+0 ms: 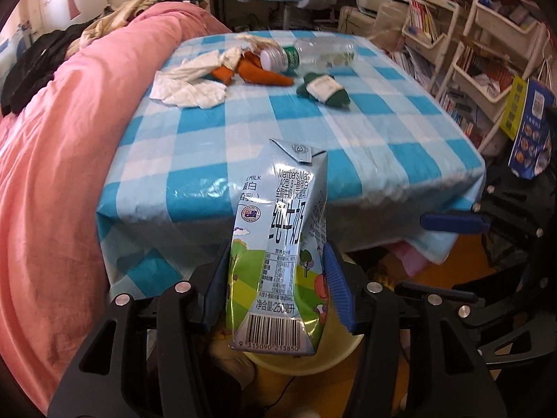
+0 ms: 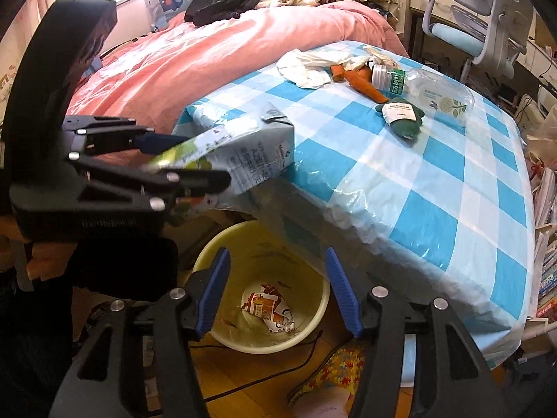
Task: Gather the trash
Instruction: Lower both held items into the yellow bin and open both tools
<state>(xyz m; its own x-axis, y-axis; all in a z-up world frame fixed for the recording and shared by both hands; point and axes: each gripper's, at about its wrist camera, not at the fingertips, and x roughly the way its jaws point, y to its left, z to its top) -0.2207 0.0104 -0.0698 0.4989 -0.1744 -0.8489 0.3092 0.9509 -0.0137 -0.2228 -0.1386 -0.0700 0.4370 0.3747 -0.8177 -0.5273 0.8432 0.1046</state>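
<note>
My left gripper [image 1: 276, 282] is shut on a light-blue milk carton [image 1: 278, 244] and holds it in the air over a yellow bin [image 1: 306, 358], off the table's near edge. In the right wrist view the same carton [image 2: 243, 153] sits in the left gripper [image 2: 181, 160], above the yellow bin [image 2: 261, 285], which holds a crumpled wrapper [image 2: 269, 308]. My right gripper [image 2: 276, 289] is open and empty above the bin. On the table lie crumpled white tissues [image 1: 191, 85], a clear plastic bottle [image 1: 310, 54], orange plush carrots [image 1: 257, 71] and a green plush toy [image 1: 323, 88].
The table has a blue-and-white checked cloth [image 2: 435, 181]. A bed with a pink duvet [image 1: 52, 156] lies to the left. A desk chair [image 2: 477, 28] stands behind the table. Book shelves [image 1: 470, 52] and a blue bag [image 1: 529, 132] stand at the right. The floor is wood.
</note>
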